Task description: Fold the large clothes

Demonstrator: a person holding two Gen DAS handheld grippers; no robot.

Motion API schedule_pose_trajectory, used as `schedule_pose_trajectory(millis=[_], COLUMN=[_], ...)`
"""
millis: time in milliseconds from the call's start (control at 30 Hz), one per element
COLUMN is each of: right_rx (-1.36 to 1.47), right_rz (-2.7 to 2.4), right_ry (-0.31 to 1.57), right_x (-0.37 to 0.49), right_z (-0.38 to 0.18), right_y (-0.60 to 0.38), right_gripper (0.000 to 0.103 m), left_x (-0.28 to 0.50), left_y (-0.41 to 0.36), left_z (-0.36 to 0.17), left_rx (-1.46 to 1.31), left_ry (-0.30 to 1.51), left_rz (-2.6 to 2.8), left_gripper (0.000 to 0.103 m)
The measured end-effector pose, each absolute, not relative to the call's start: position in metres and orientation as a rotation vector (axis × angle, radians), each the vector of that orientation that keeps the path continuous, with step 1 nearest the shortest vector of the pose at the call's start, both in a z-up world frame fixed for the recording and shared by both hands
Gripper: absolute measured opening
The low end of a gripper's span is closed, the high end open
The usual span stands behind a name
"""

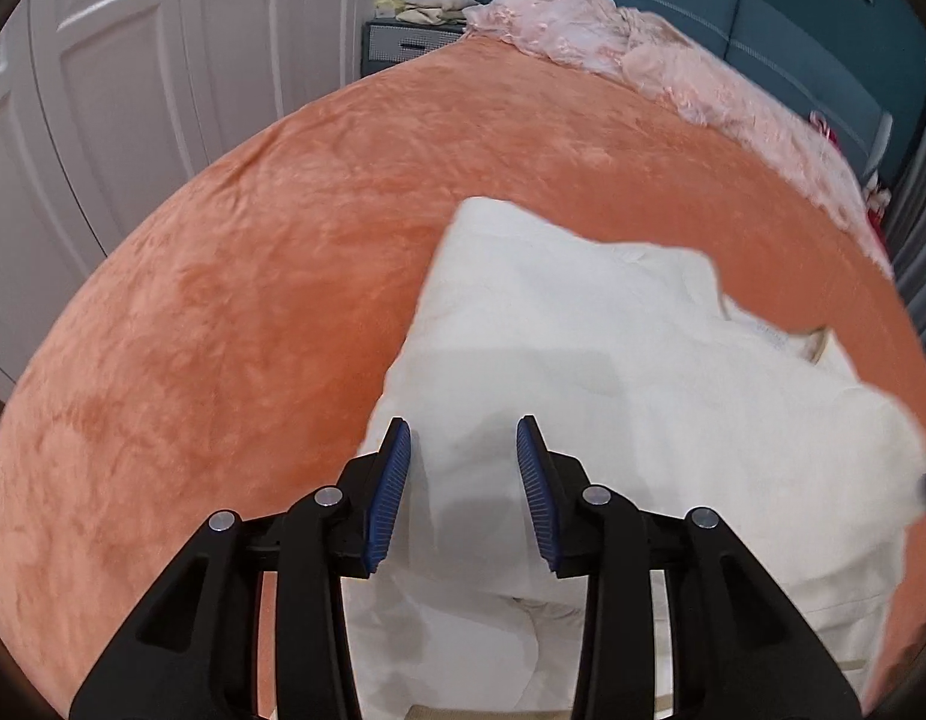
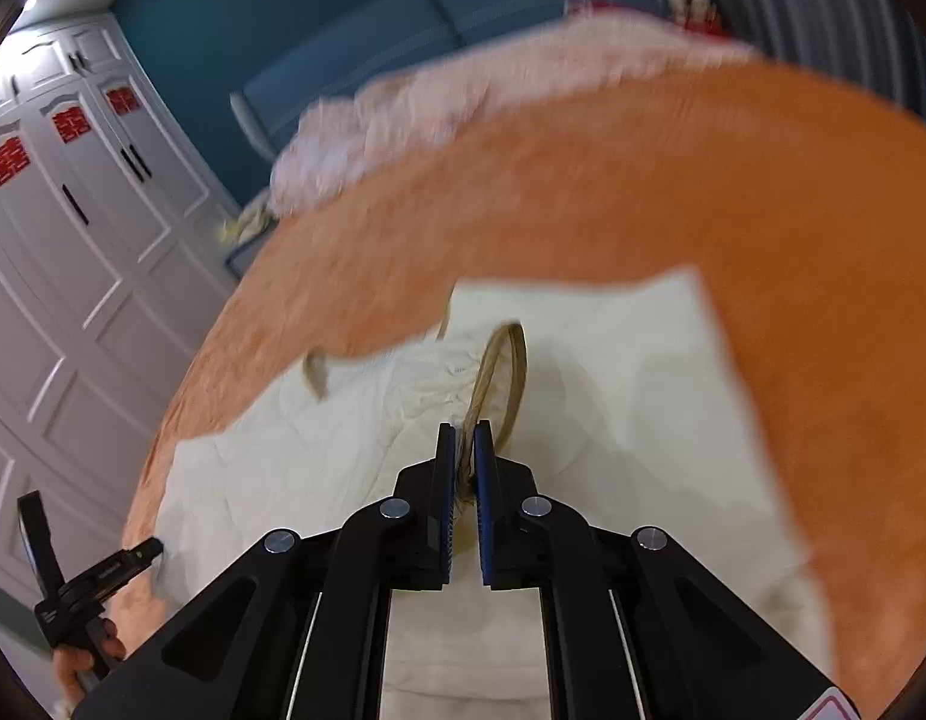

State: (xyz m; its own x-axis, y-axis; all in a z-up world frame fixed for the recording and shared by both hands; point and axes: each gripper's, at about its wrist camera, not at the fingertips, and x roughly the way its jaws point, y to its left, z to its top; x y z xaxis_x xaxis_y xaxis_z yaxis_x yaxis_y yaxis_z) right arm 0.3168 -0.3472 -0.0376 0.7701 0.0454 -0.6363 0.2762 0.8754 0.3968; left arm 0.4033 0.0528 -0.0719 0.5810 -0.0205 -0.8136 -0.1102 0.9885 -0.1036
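A large white garment [image 1: 613,360] lies partly folded on an orange bedspread [image 1: 222,300]. My left gripper [image 1: 464,438] is open and empty, hovering over the garment's left part. In the right wrist view the white garment [image 2: 613,396] spreads below my right gripper [image 2: 464,441], which is shut on a tan cord loop [image 2: 505,372] that stands up from the garment's neck area. The left gripper [image 2: 141,555] shows at the lower left of that view, at the garment's edge. The right wrist view is blurred.
A pink ruffled blanket [image 1: 643,54] lies at the head of the bed against a blue headboard [image 1: 763,12]. White wardrobe doors [image 1: 102,90] stand to the left. A nightstand [image 1: 402,42] sits by the headboard corner.
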Motion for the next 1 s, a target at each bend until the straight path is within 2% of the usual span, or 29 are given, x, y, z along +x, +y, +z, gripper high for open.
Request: schedule_pose_trajectory(millis=[100,267,467,1000], right_rx=[0.398,0.355,0.352,0.289], right_rz=[-0.205,-0.227,-0.230,-0.252], right_ry=[0.693,0.800,0.834,0.826], right_x=[0.302,0.305,0.307,0.309], right_z=[-0.038,-0.081,-0.110,-0.129], right_y=[-0.356,-0.357,-0.356,-0.346], right_gripper=[0.006,0.006,0.006,0.006], left_x=[0.406,0.404,0.398,0.391], left_y=[0.046,0.035,0.026,0.017], left_z=[-0.085,-0.102,-0.116,-0.128], left_rx=[-0.124,-0.056,0.017,0.072], left_ry=[0.972,0.945,0.887,0.797], left_rz=[0.052,0.108,0.136,0.174], left_gripper=[0.035,0.036,0.036,0.037])
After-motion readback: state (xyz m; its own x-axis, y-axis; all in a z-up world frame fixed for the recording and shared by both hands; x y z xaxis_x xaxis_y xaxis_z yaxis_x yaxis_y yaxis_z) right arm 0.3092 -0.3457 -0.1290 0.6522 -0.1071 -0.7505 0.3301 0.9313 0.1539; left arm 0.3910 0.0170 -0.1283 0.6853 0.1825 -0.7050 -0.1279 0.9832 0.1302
